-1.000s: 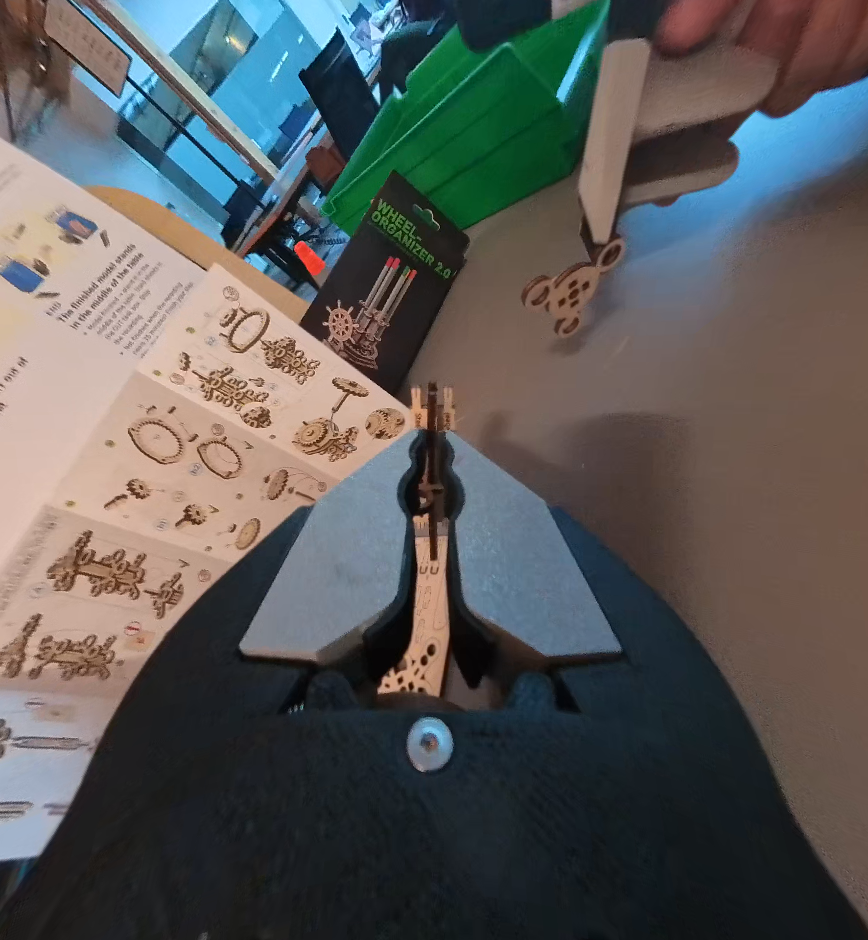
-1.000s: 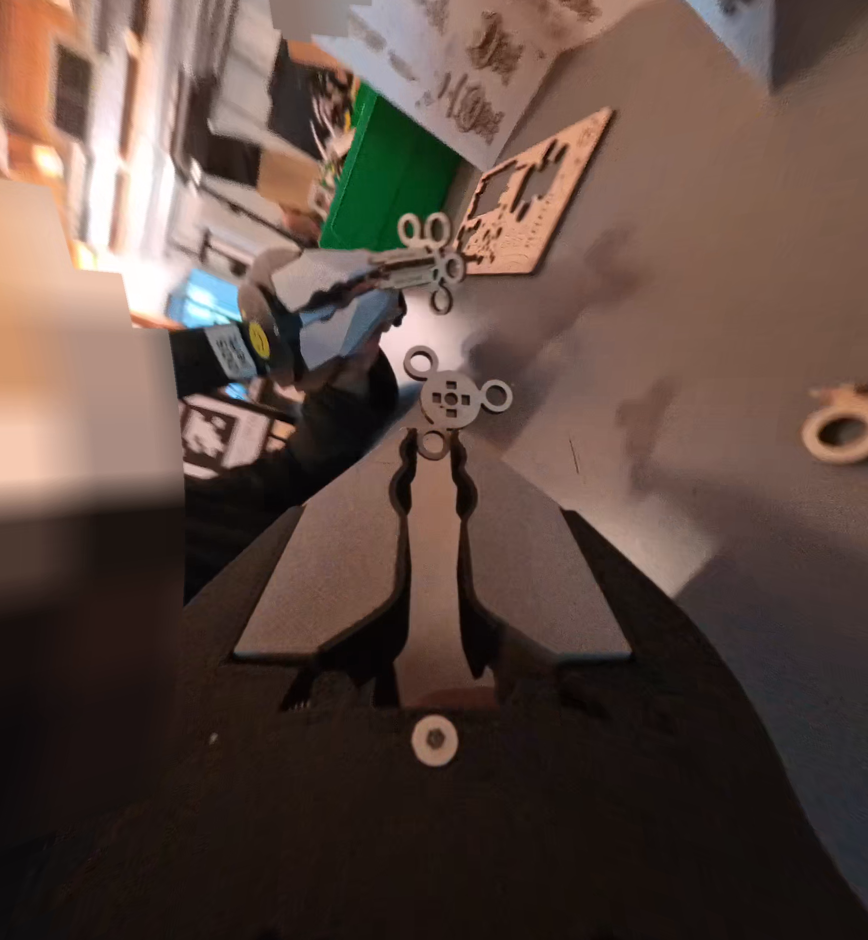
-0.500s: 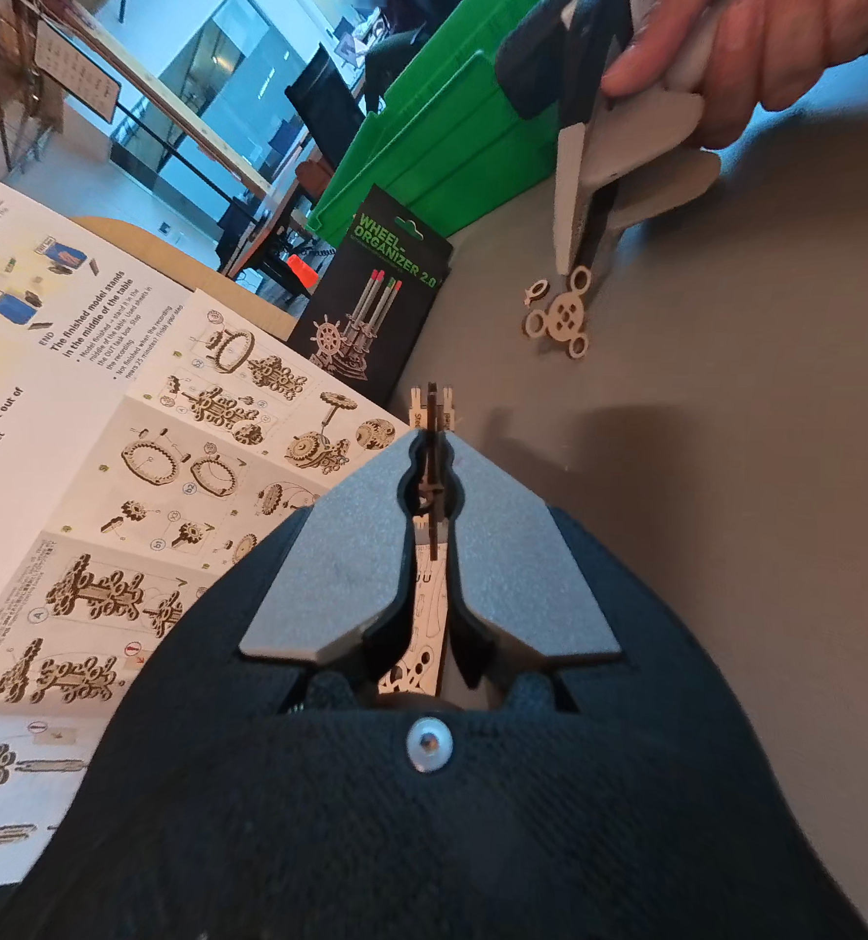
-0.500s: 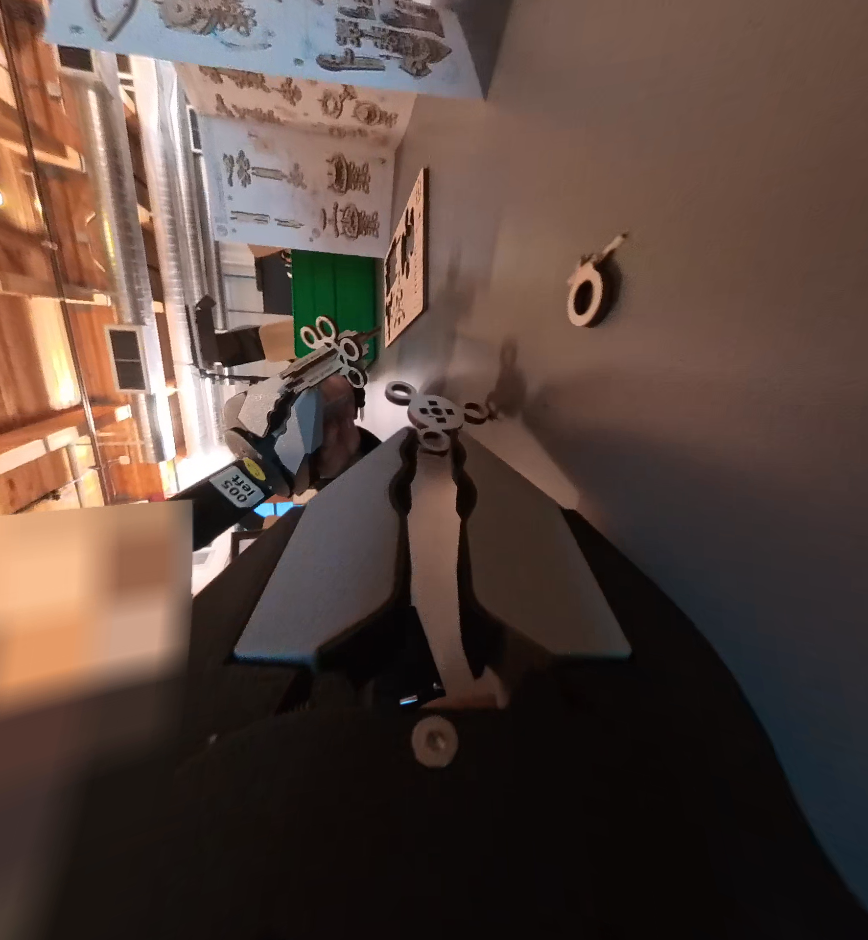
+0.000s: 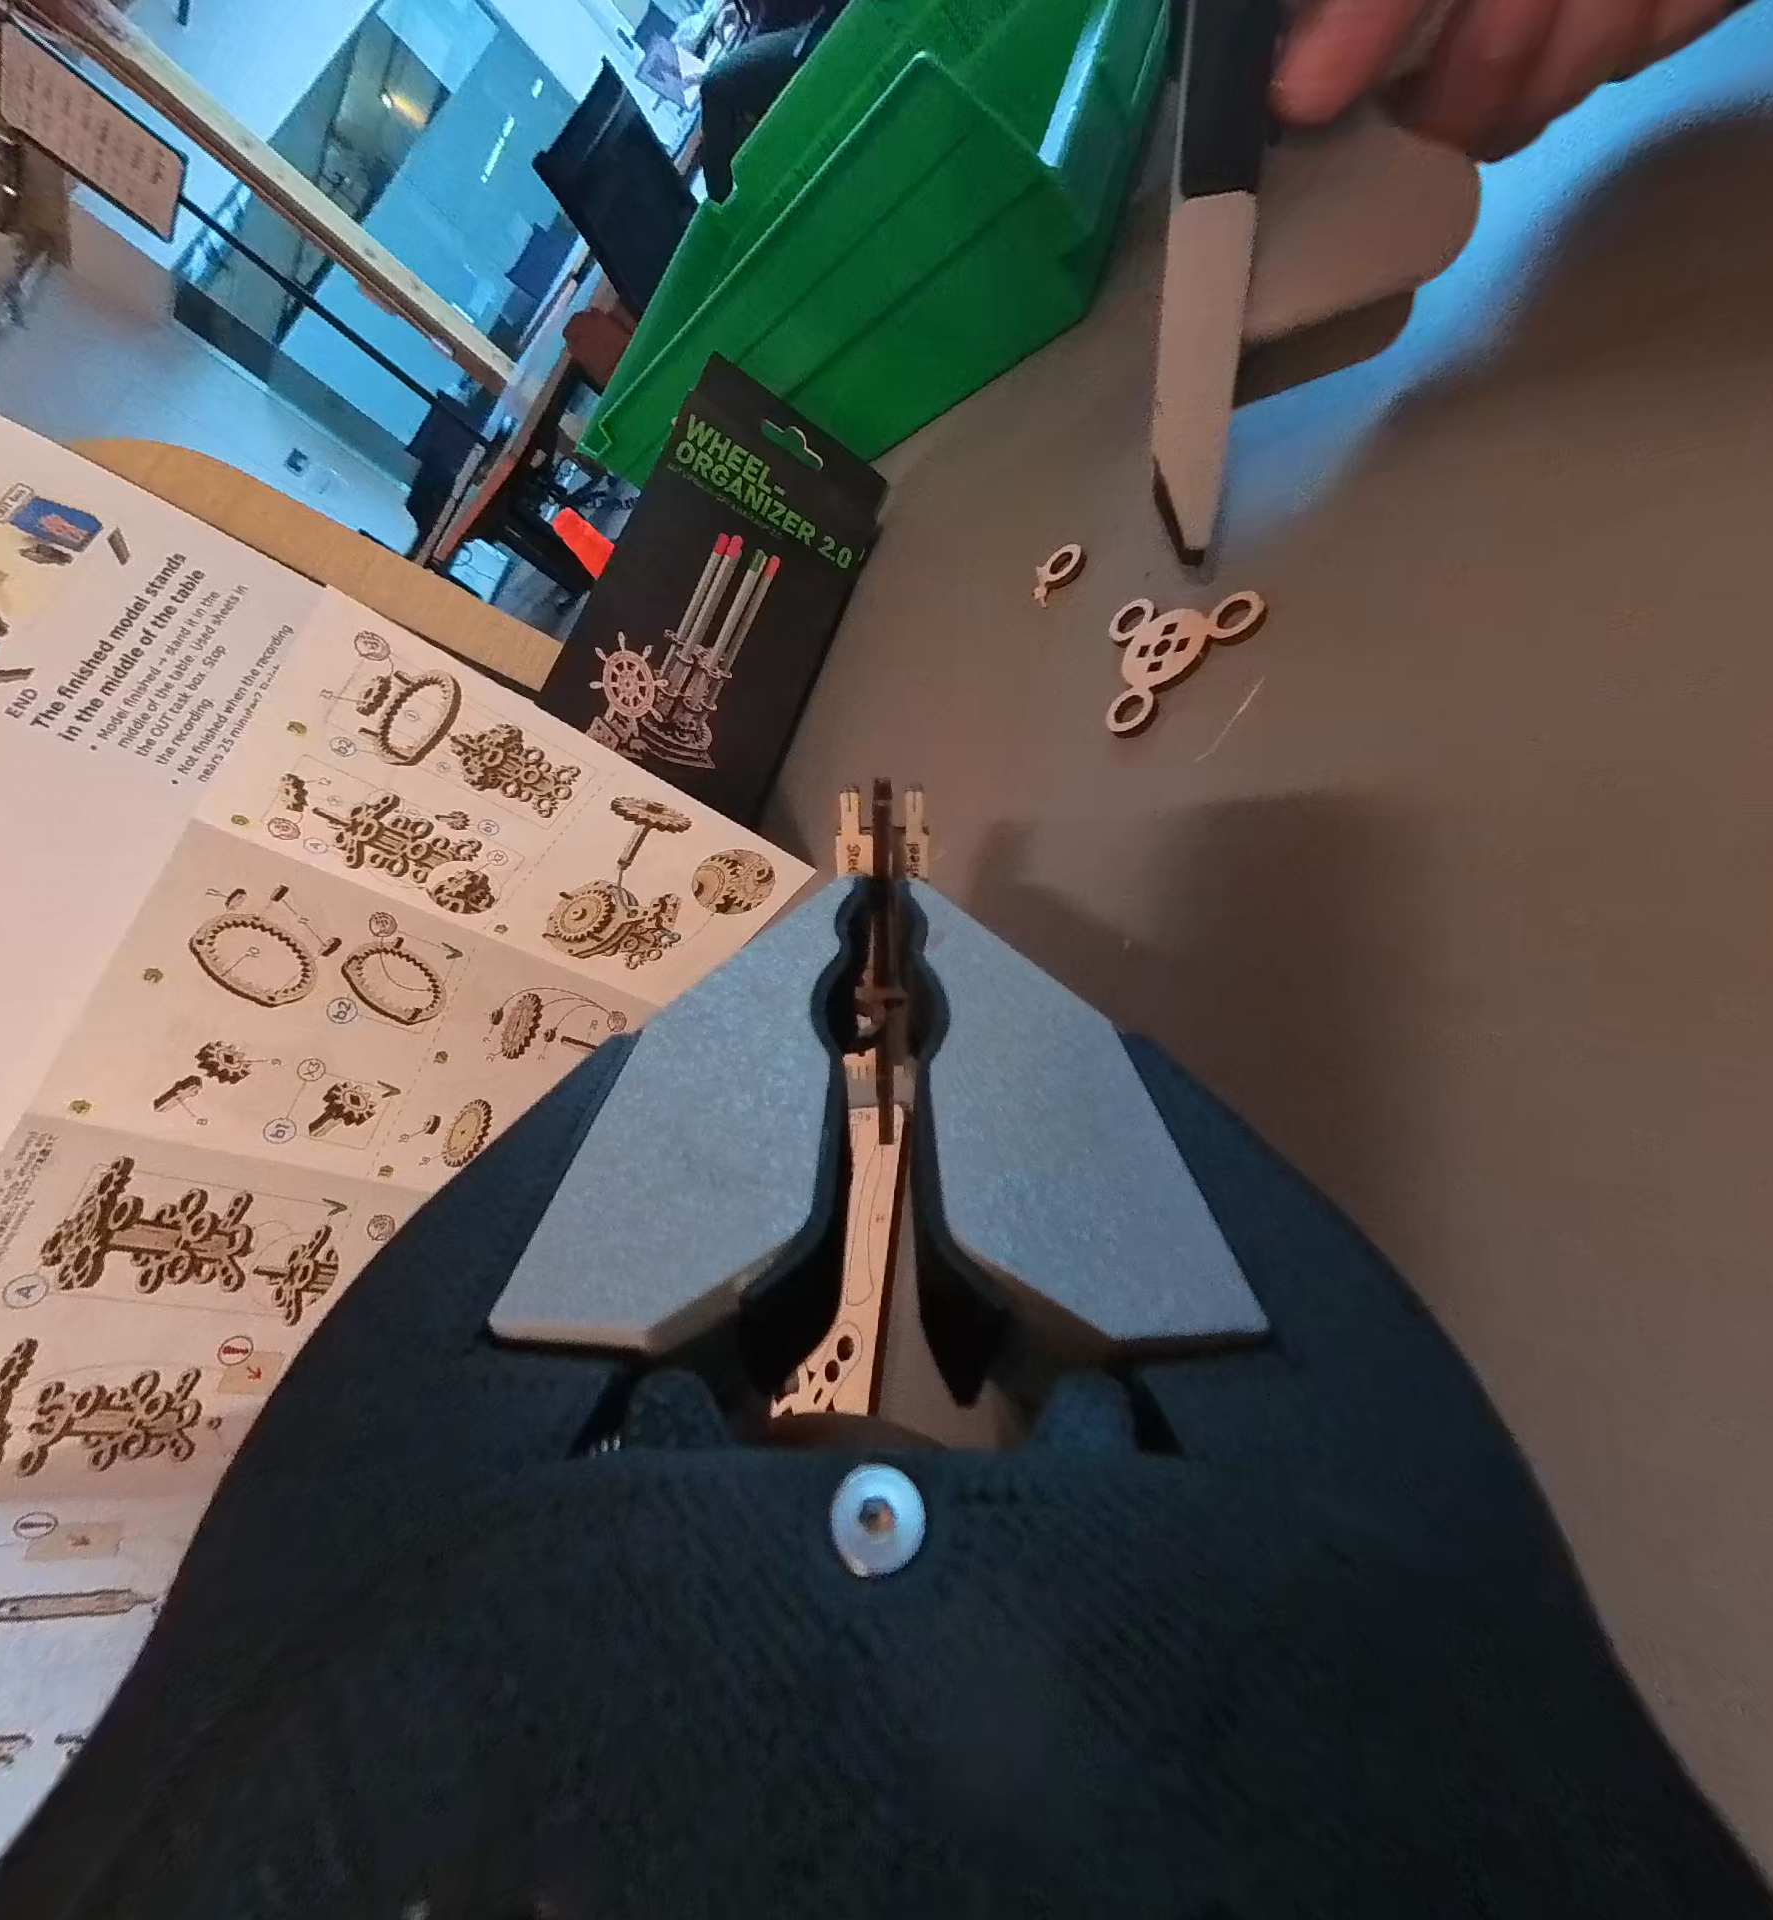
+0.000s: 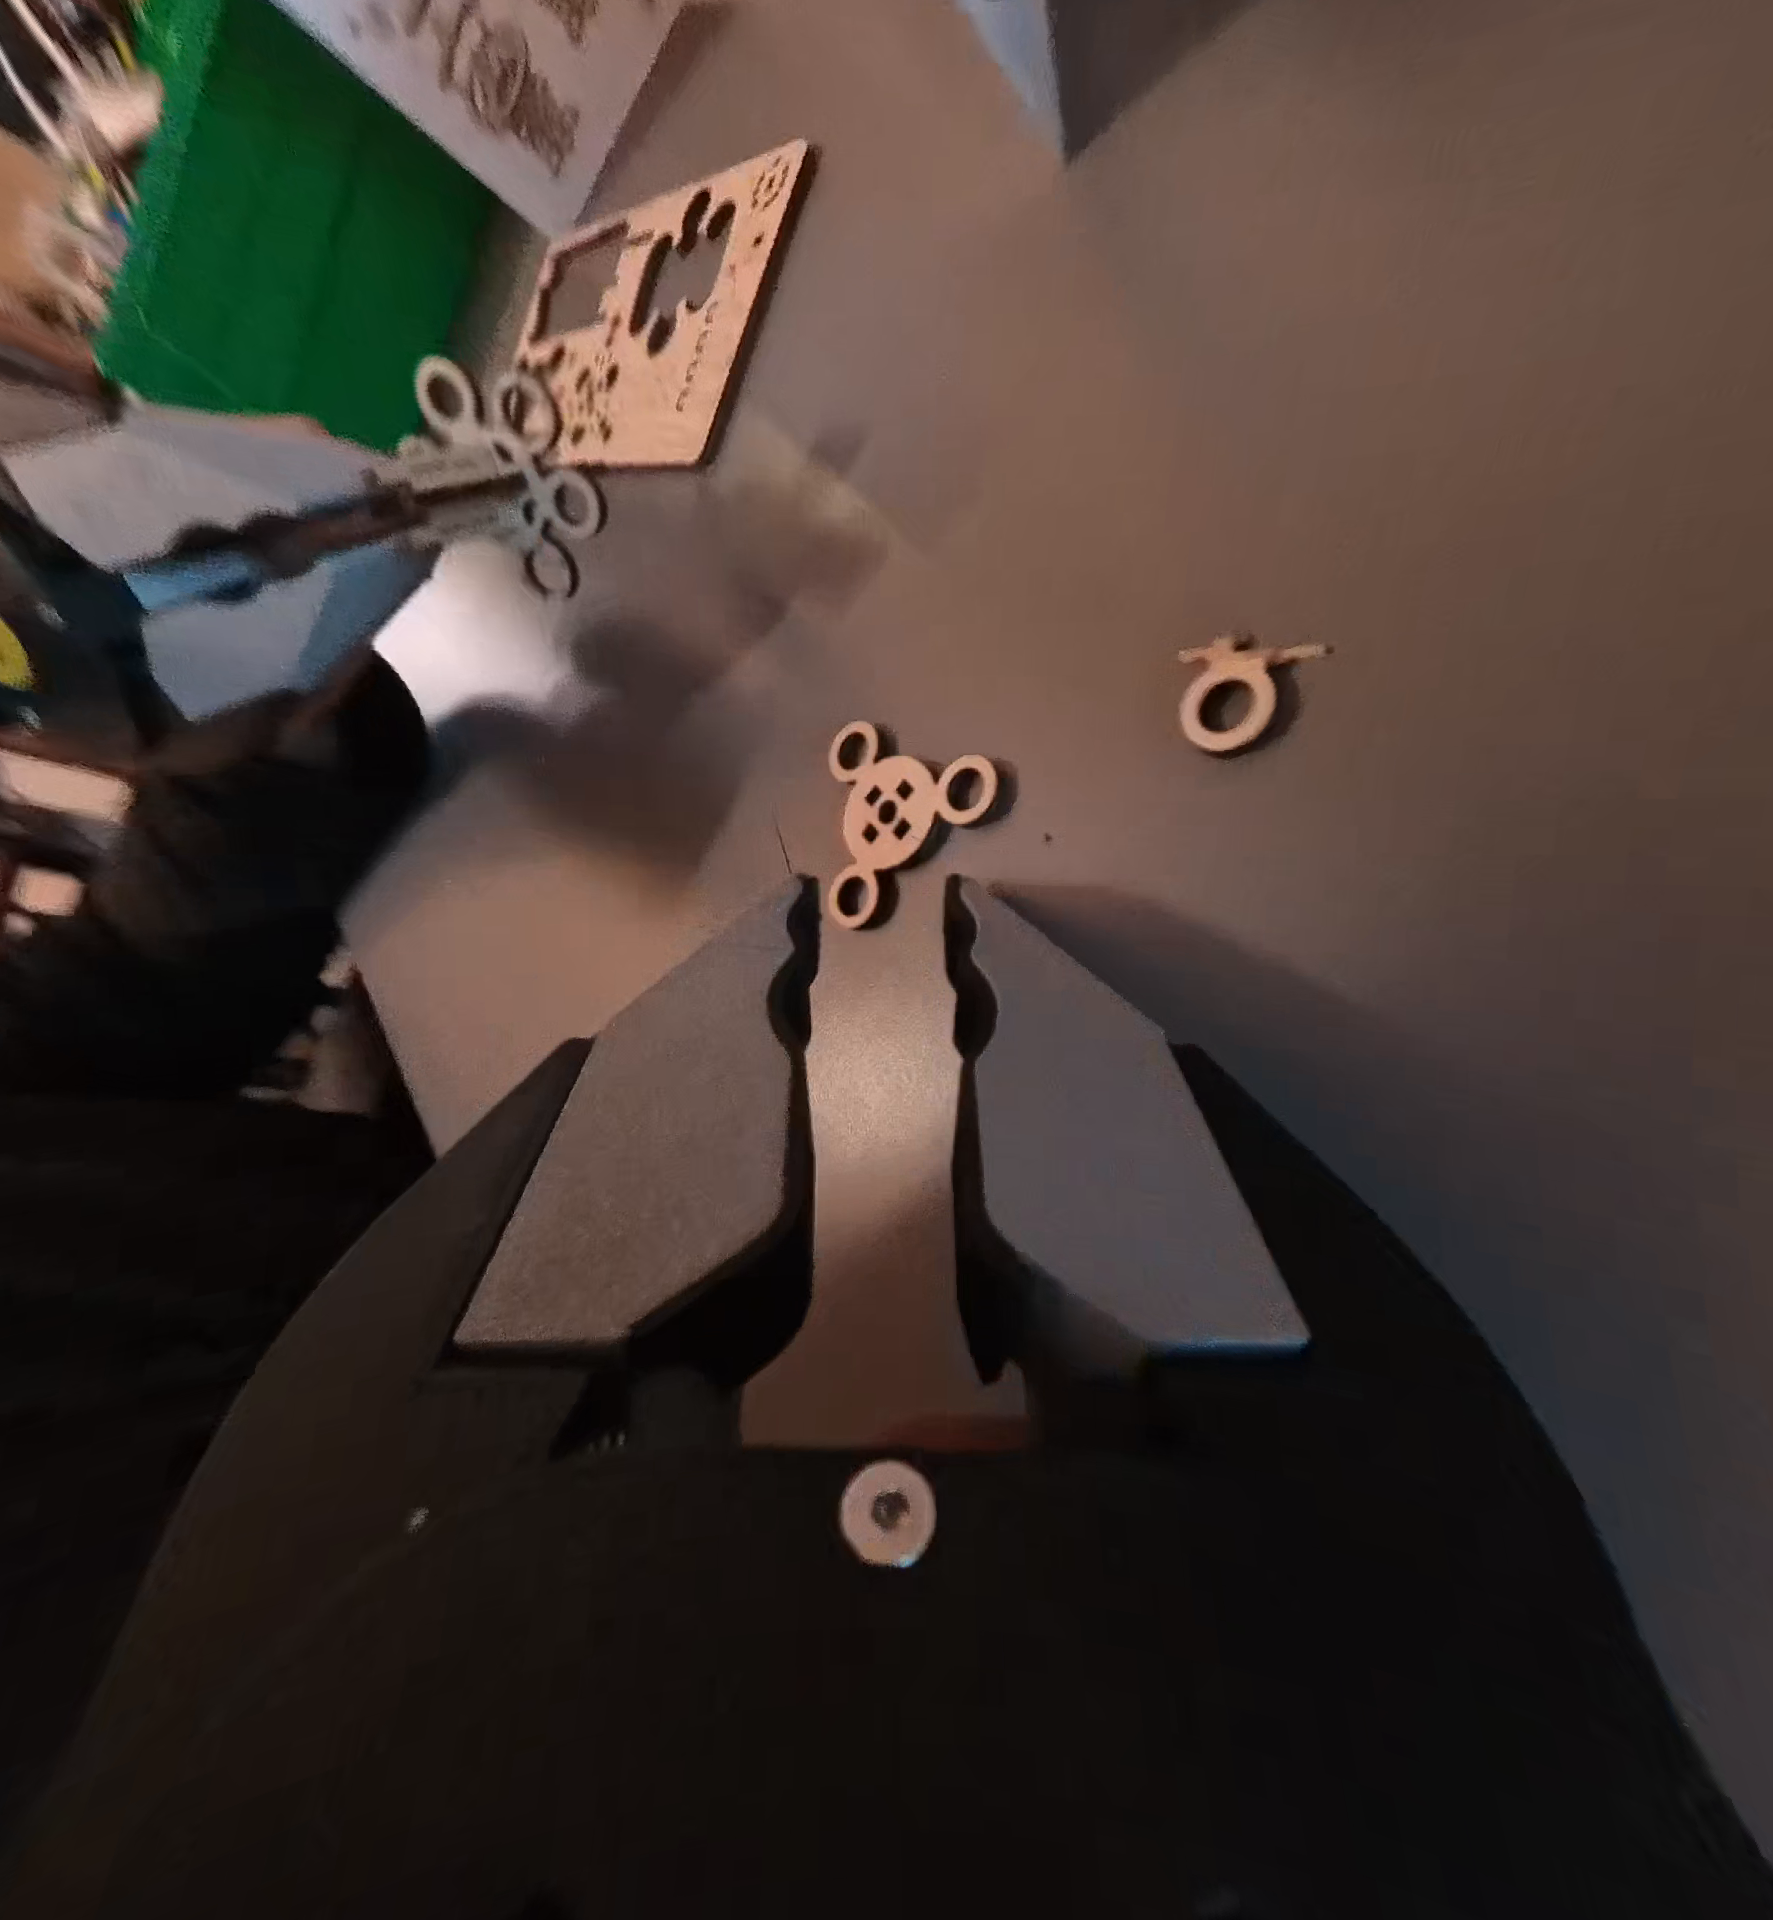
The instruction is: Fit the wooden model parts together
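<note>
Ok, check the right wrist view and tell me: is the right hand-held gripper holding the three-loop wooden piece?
No, the right hand-held gripper is open, and the three-loop piece lies flat on the table just beyond its fingertips.

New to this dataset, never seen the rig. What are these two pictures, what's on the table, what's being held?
No robot arm here: a person holds a two-finger gripper in each hand, and each gripper has a camera looking along its fingers.

Left wrist view: the left gripper is shut on a wooden sub-assembly that sticks out past its tips.

Right wrist view: the right gripper is open and empty, just behind a three-lobed wooden disc lying flat on the grey table.

Also on the table: a small wooden ring piece, a punched-out part sheet, instruction sheets, the black kit box and a green bin.
</note>
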A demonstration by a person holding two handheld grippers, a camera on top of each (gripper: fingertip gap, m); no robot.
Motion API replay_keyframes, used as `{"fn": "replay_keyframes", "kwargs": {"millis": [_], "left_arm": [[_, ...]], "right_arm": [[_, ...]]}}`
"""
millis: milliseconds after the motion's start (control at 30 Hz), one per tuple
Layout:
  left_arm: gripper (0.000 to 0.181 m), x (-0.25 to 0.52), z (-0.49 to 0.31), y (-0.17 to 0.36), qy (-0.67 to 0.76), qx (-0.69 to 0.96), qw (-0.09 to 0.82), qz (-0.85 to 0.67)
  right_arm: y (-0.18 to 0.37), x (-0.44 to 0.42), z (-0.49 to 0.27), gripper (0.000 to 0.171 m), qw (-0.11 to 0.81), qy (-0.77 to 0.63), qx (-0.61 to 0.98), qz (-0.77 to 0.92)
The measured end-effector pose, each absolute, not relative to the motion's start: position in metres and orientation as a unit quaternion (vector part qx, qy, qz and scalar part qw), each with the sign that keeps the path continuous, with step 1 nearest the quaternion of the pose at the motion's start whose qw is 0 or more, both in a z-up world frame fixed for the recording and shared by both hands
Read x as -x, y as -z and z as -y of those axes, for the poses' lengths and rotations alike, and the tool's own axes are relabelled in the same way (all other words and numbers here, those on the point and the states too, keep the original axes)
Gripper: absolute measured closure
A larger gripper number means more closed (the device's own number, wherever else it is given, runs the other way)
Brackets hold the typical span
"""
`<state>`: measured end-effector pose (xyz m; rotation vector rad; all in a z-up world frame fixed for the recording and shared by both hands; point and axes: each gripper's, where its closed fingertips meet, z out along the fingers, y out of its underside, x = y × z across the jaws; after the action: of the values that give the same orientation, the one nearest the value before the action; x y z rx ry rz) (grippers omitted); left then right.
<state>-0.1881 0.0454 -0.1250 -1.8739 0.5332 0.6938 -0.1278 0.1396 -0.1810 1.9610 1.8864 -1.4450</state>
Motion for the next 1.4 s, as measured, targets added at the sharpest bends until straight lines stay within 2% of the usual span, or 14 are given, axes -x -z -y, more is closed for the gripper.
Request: {"fn": "replay_keyframes", "kwargs": {"millis": [200,300,500,600,767,933,1033,1167,1233,1400], "left_arm": [[0.181,0.187,-0.047,0.128,-0.312,0.771,0.500,-0.241],[0.181,0.184,-0.048,0.129,-0.326,0.762,0.499,-0.254],[0.181,0.163,-0.051,0.107,-0.531,0.612,0.445,-0.381],[0.181,0.145,-0.057,0.113,-0.567,0.562,0.417,-0.434],[0.181,0.124,-0.062,0.103,-0.613,0.482,0.425,-0.459],[0.181,0.115,-0.068,0.103,-0.626,0.442,0.423,-0.484],[0.181,0.115,-0.074,0.109,-0.628,0.432,0.409,-0.501],[0.181,0.115,-0.085,0.118,-0.628,0.409,0.384,-0.539],[0.181,0.115,-0.092,0.120,-0.628,0.397,0.380,-0.551],[0.180,0.125,-0.113,0.120,-0.625,0.413,0.385,-0.539]], "right_arm": [[0.159,0.134,-0.128,0.146,-0.039,0.478,-0.564,-0.672],[0.145,0.141,-0.122,0.146,-0.038,0.510,-0.545,-0.665],[0.108,0.136,-0.080,0.144,0.084,0.610,-0.452,-0.646],[0.099,0.139,-0.070,0.143,0.131,0.639,-0.429,-0.625],[0.105,0.145,-0.072,0.146,0.163,0.655,-0.423,-0.605],[0.097,0.133,-0.071,0.138,0.224,0.671,-0.392,-0.588],[0.101,0.129,-0.070,0.135,0.229,0.659,-0.382,-0.605],[0.108,0.126,-0.068,0.143,0.240,0.648,-0.374,-0.619],[0.113,0.130,-0.072,0.156,0.217,0.644,-0.374,-0.631],[0.113,0.139,-0.096,0.157,0.165,0.659,-0.376,-0.630]]}}
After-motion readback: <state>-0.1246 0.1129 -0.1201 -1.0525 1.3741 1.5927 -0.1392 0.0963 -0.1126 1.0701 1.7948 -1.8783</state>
